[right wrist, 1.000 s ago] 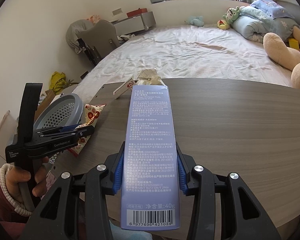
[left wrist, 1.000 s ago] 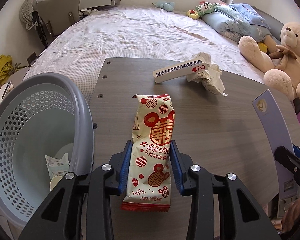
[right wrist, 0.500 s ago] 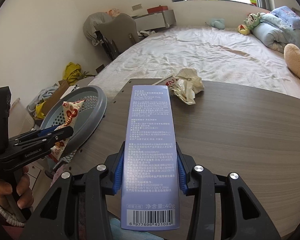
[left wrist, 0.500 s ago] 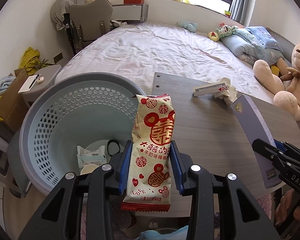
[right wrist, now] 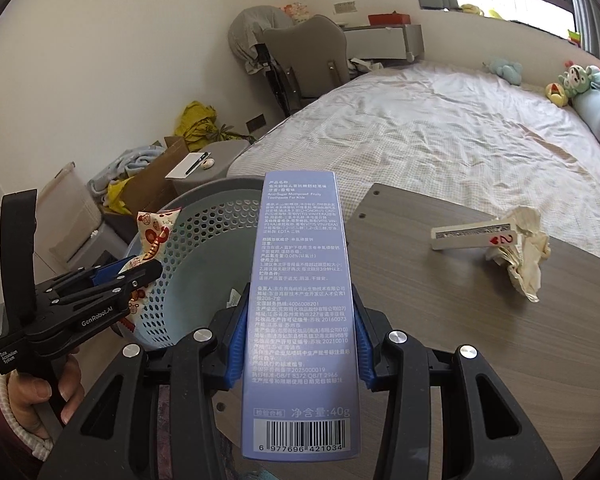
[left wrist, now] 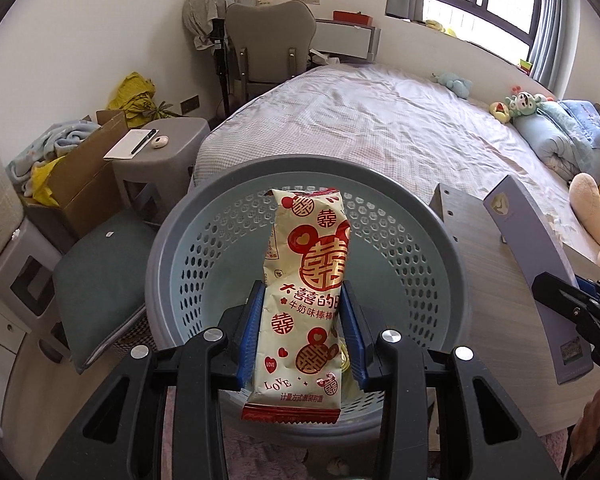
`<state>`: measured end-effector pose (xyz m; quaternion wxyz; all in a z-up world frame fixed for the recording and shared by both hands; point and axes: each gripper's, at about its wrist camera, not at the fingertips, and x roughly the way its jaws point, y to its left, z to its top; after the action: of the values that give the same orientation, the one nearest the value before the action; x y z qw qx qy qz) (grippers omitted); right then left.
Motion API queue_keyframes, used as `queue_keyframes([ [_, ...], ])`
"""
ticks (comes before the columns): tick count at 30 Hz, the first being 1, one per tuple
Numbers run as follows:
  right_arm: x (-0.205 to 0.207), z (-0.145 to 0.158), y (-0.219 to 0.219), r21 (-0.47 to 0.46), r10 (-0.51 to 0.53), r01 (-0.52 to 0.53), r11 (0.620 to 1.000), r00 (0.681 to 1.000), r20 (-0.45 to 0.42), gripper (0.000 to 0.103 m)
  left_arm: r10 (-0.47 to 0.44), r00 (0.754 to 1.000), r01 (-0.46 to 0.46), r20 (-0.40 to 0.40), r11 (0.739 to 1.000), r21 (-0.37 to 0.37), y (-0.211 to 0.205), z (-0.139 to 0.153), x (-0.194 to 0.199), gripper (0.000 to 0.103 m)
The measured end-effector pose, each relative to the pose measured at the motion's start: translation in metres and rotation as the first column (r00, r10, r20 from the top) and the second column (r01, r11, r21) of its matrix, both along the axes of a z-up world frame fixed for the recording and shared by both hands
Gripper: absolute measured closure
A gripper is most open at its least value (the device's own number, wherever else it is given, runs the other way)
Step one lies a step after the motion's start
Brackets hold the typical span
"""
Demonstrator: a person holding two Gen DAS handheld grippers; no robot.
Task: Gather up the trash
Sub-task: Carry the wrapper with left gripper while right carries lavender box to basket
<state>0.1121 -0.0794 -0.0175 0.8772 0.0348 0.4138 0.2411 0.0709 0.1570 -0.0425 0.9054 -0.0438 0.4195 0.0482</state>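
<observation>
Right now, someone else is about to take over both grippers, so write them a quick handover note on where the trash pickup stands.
Left gripper: shut on the red-and-cream snack wrapper, held over the open grey basket.
Right gripper: shut on the purple toothpaste box, its far end over the basket's rim, the rest above the wooden table.
Done: both pieces are lifted off the table; a little trash already lies in the basket.
Left: release the wrapper, then the box, into the basket. After that, fetch the crumpled tissue and the playing-card box beside it on the table.
</observation>
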Motion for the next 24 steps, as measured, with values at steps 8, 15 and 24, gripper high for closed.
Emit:
queue_keyframes([
  [8,0.028,-0.011,0.050,-0.015,0.074,-0.074,0.997,0.997,-0.029,0.060,0.040,0.999,-0.040,-0.017,0.999,0.014,0.023,-0.010,0.018,0.067],
  [15,0.034,-0.019,0.072,-0.041,0.100,-0.102,0.994,0.994,-0.049,0.060,0.051,0.998,-0.050,-0.032,0.999,0.012,0.028,-0.019,0.031,0.067],
  [24,0.038,-0.021,0.078,-0.058,0.105,-0.107,0.993,0.993,-0.049,0.059,0.061,0.998,-0.061,-0.025,0.998,-0.003,0.031,-0.020,0.029,0.067],
])
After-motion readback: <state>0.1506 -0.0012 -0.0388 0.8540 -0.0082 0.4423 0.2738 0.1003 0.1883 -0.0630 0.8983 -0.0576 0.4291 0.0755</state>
